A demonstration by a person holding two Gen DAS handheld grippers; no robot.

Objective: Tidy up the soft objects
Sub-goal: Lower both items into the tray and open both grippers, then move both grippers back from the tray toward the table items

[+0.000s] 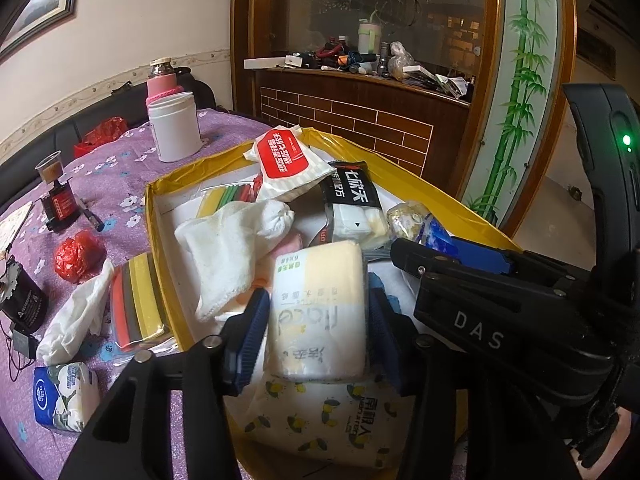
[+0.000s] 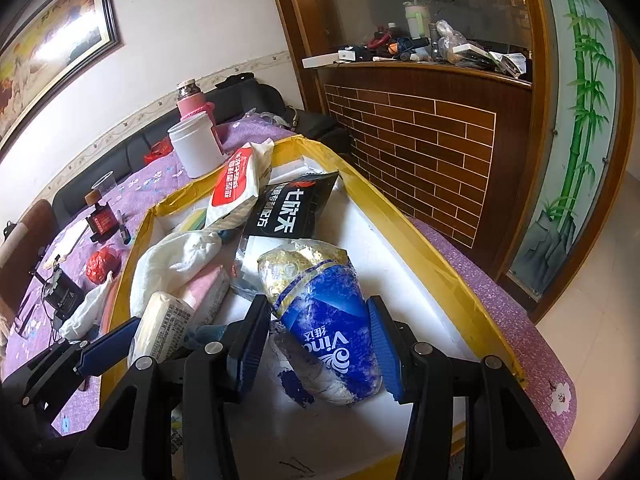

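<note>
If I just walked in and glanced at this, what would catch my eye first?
Probably the yellow-rimmed box on the purple flowered tablecloth, heaped with soft packs and a white towel. Two sets of blue-padded tongs reach into it: the left tongs flank a pale yellow tissue pack, the right tongs a crumpled blue tissue pack. Behind stands a white jar.
</note>
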